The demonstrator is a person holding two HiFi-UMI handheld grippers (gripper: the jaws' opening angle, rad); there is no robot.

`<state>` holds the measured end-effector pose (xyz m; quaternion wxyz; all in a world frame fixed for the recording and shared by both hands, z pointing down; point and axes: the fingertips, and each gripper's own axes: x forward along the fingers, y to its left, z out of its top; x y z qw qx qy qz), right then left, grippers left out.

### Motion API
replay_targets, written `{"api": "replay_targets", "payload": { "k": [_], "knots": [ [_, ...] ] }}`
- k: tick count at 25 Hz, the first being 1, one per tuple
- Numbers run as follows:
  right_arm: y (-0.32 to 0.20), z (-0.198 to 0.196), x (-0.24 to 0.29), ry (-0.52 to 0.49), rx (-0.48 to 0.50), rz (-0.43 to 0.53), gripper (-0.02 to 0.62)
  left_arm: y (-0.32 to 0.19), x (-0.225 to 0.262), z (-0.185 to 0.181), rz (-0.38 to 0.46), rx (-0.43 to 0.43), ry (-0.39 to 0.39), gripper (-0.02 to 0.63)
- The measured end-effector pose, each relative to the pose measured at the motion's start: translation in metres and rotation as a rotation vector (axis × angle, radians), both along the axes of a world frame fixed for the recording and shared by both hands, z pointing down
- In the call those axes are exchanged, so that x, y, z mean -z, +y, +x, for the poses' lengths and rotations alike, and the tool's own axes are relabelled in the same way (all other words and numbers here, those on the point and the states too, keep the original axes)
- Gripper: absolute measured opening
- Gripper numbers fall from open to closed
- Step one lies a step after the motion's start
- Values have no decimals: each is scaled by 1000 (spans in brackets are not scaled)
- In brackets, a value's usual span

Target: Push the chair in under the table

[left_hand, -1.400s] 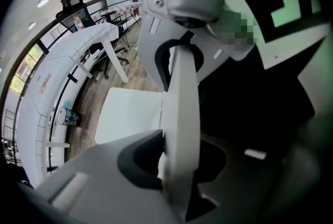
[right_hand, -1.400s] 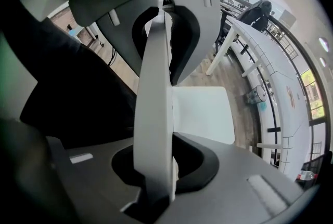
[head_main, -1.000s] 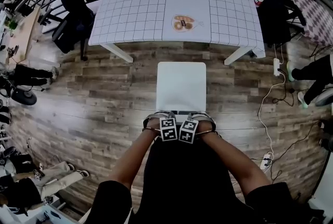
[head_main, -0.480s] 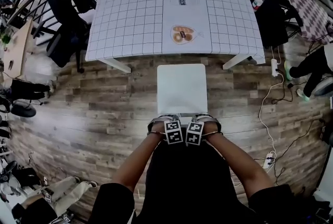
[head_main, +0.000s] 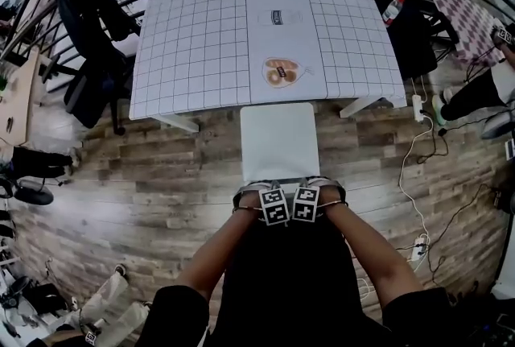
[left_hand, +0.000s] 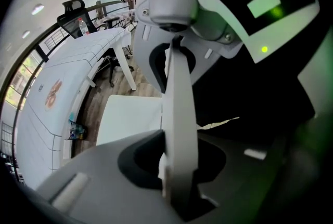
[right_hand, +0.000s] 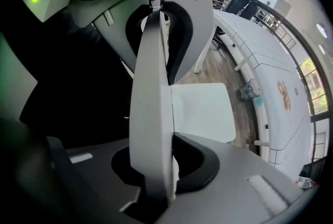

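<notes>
A white chair shows its seat [head_main: 279, 140] just in front of the white checked table [head_main: 193, 39]; the seat's far edge meets the table's near edge. My left gripper [head_main: 272, 200] and right gripper [head_main: 306, 199] stand side by side, pointing down, on top of the chair's backrest. In the left gripper view the thin white backrest [left_hand: 178, 114] runs edge-on between my left gripper's [left_hand: 177, 181] jaws, which are shut on it. The right gripper view shows the same backrest [right_hand: 153, 103] clamped in my right gripper [right_hand: 156, 176], with the seat [right_hand: 200, 108] beyond.
White table legs [head_main: 181, 122] [head_main: 358, 105] flank the chair. Black office chairs stand at the left [head_main: 88, 39] and far right [head_main: 406, 7], near a bottle [head_main: 392, 10]. Cables and a power strip [head_main: 418, 245] lie on the wood floor to the right.
Both grippers and the chair have moved together toward the table. The strip of floor between seat and table has closed. The grips look the same.
</notes>
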<state>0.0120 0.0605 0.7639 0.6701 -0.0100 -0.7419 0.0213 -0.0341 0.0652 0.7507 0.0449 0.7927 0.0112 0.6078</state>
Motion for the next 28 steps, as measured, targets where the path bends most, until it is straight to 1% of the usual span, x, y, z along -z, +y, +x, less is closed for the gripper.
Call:
{"api": "replay_targets", "payload": {
  "k": [7,10,14,19,28],
  "knots": [
    [-36,-5,-4,4,-8,1,81,-36,-4,-6,19,-5,4,83],
    [-41,-7,-13,-1,-10,10,81,-41,-13,-7,23,-2,6,84],
    [-69,-7,-2,1,-7,-3,81,-69,-2,-7,9,1,8,84],
    [-89,-7,0,0,0,-9,81,-90,0,-7,-23,21,16,89],
    [-133,-6,1,-6,17,-11,81,-132,1,-5,-44,49,25,92]
  ]
}}
